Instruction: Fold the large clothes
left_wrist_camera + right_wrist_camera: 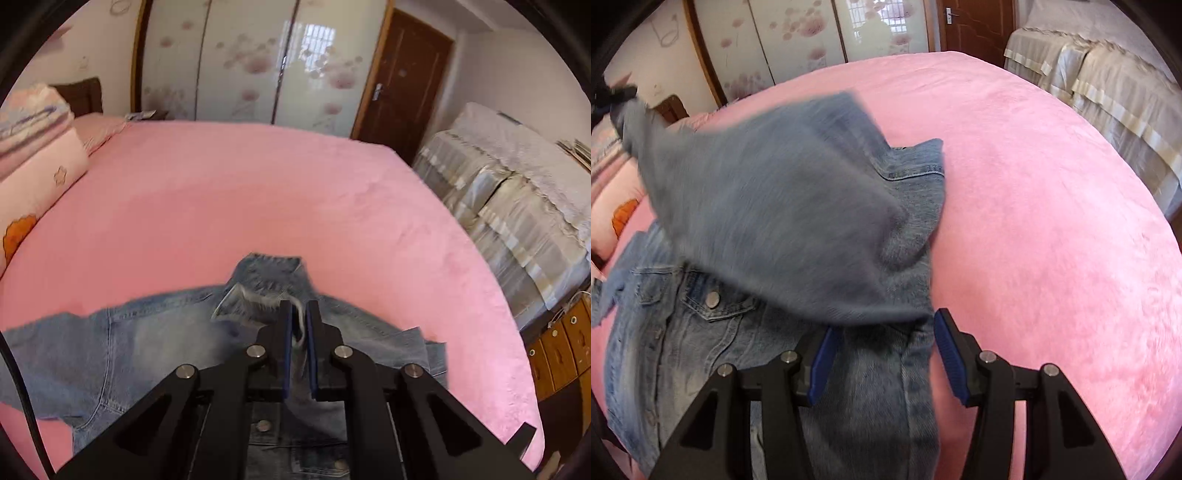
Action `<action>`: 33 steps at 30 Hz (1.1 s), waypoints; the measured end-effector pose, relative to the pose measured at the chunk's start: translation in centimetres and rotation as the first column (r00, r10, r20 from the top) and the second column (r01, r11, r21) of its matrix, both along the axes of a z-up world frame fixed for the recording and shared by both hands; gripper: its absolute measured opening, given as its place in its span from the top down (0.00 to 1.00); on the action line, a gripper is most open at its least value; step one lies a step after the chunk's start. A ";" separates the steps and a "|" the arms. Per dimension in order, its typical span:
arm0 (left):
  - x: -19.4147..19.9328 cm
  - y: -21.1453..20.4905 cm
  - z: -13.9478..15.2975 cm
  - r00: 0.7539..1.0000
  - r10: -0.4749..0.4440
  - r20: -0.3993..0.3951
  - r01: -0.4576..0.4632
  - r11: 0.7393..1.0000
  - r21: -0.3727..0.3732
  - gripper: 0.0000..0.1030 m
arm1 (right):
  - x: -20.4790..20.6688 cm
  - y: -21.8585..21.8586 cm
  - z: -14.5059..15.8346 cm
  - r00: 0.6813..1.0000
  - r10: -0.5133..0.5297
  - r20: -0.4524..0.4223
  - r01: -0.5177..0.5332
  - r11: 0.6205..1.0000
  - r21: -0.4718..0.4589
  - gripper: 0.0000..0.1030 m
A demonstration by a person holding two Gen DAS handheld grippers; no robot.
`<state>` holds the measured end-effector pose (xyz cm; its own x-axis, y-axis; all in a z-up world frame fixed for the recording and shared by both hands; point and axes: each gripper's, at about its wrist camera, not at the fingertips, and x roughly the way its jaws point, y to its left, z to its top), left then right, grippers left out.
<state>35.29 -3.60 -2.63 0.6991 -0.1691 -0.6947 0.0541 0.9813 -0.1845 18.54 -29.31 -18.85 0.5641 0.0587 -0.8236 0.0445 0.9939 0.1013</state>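
A faded blue denim jacket (701,332) with metal snap buttons lies front-up on the pink bed, one sleeve (768,206) lifted across it.

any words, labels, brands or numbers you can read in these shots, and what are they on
None can be read in either view.
denim jacket: a pale patch sits by its collar in the left wrist view, too blurred to tell whether it is a tag or carries text.
Metal buttons: any stamping is too small to make out.
wardrobe doors: flower pattern only, no lettering.
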 end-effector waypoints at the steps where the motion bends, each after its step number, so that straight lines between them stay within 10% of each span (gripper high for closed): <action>1: 0.0 0.7 -0.7 1.000 0.011 -0.006 -0.011 1.000 -0.001 0.95 | 0.2 0.0 0.0 1.000 -0.001 -0.002 0.001 1.000 -0.010 0.49; 7: -1.3 5.3 -2.1 0.998 0.057 0.025 -0.056 0.998 -0.025 0.95 | 1.2 0.9 -0.7 1.000 -0.012 -0.009 0.011 0.989 -0.150 0.79; 11: -1.8 7.2 -4.7 0.999 0.038 -0.034 -0.038 0.999 0.001 0.95 | 0.6 1.5 -0.2 1.000 0.012 -0.012 -0.014 0.981 -0.193 0.79; 18: -0.6 11.8 -12.2 0.968 -0.016 -0.251 -0.014 0.993 -0.116 0.54 | -0.7 0.6 0.5 0.998 0.019 -0.053 -0.025 0.991 -0.131 0.74; 25: 3.1 15.2 -17.0 0.932 0.027 -0.361 -0.116 0.967 -0.226 0.53 | -2.3 1.5 2.7 0.999 0.043 0.017 -0.040 0.989 -0.145 0.62; 33: 6.5 14.0 -22.5 0.841 -0.154 -0.518 -0.020 0.949 -0.315 0.53 | -2.1 1.0 2.9 1.000 0.002 0.024 0.002 0.988 -0.155 0.62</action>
<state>41.83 10.39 -25.15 0.2160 -0.4596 -0.8615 -0.0740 0.8721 -0.4838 16.41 -28.32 -15.99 0.5835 -0.0691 -0.8092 0.0442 0.9976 -0.0533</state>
